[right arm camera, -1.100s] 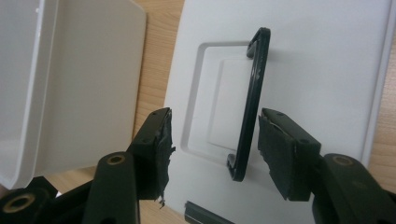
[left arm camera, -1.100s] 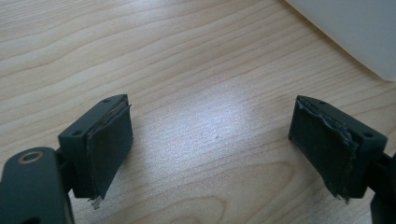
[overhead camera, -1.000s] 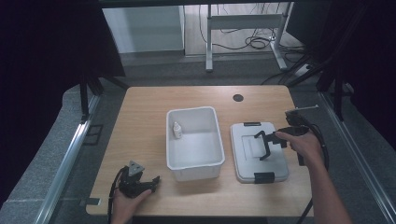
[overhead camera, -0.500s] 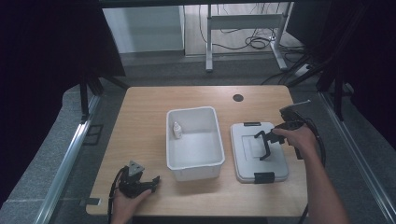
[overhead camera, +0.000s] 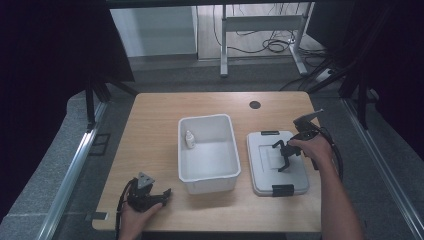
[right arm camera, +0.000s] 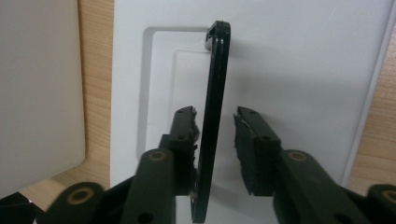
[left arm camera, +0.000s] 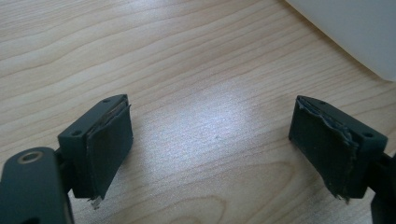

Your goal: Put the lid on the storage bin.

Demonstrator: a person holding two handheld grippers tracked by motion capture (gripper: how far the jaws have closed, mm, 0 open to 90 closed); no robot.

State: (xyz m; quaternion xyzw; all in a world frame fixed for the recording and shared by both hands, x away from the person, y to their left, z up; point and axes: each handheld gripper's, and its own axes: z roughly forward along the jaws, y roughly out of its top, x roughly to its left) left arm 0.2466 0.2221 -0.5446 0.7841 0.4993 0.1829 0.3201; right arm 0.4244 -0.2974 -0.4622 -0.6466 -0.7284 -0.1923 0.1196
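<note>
A wooden table (overhead camera: 155, 130) is seen spread beneath both tools. A white open bin (overhead camera: 207, 152) is set between them, to the right of the left gripper (overhead camera: 159, 194) and to the left of the right gripper (overhead camera: 281, 156). In the bin's far left corner a small white bottle (overhead camera: 189, 139) is stood upright. A grey lid (overhead camera: 278, 162) with black clips at its near and far edges is laid flat directly under the right gripper, just beside the bin. The lid's black handle (right arm camera: 211, 116) is raised on edge out of its recess and is placed between the right gripper's jaws (right arm camera: 217, 140); those jaws have just been closing around it. In the right gripper view the left pad is seen against the handle, while a narrow gap is left between the handle and the right pad, so the handle is not yet clamped. The left gripper is rested near the table's front edge, well apart from the lid, with its jaws (left arm camera: 210, 144) spread wide over bare wood and nothing held between them.
</note>
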